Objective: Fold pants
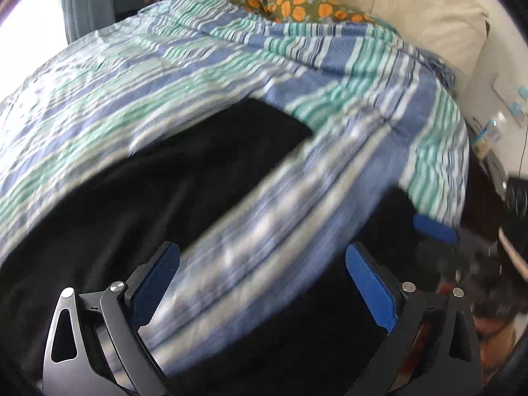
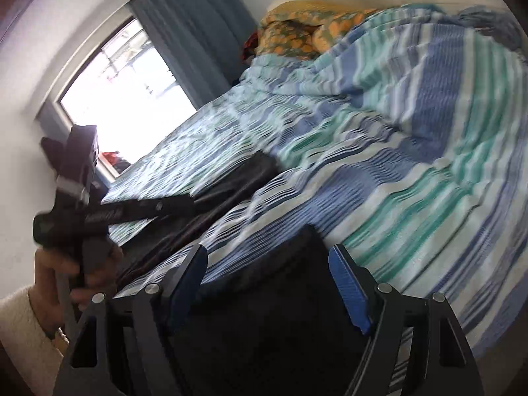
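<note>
Daylight comes from the window (image 2: pixel 128 99) at the left of my right wrist view, and it is burned out to pure white. The same glare fills the upper left corner of my left wrist view. The striped bedcover (image 1: pixel 204 66) is bright but smeared by motion blur, strongest in the middle and lower right. The black pants (image 1: pixel 138 178) show almost no detail, only darkness. Both pictures bend strongly at the edges, with dark round corners. The orange pillow (image 2: pixel 297 36) is soft.
</note>
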Demonstrator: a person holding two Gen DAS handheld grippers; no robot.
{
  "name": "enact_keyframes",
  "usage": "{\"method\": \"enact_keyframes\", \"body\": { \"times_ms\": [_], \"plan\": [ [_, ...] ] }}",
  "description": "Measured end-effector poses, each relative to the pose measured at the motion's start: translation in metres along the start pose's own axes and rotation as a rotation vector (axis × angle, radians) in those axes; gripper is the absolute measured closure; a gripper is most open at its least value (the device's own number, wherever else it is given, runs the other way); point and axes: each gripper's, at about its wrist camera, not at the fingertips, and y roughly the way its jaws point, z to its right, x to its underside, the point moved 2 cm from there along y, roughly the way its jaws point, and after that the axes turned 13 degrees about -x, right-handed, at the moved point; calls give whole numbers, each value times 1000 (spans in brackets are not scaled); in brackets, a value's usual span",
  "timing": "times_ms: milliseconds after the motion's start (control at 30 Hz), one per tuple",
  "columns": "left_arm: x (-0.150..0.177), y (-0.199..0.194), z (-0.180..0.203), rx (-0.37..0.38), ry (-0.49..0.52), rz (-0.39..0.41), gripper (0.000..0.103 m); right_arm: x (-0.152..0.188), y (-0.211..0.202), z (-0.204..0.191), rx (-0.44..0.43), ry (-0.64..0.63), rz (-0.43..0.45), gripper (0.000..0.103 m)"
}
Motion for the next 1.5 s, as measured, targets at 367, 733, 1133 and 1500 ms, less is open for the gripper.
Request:
{"method": "enact_keyframes", "body": {
  "times_ms": [367, 733, 1133, 1500],
  "plan": [
    [224, -80, -267, -562, -478, -130, 2, 50, 57, -27, 98, -202, -218, 15],
    [240, -53, -391, -739, -806, 4, 0, 67, 77, -41, 226, -287, -202, 0],
    [266, -65, -390, -764, -783, -24, 0, 71, 77, -41, 217, -302, -210, 0],
    [267, -65, -389, -764, -783, -25, 0, 73, 77, -41, 221, -308, -201, 0]
  ]
}}
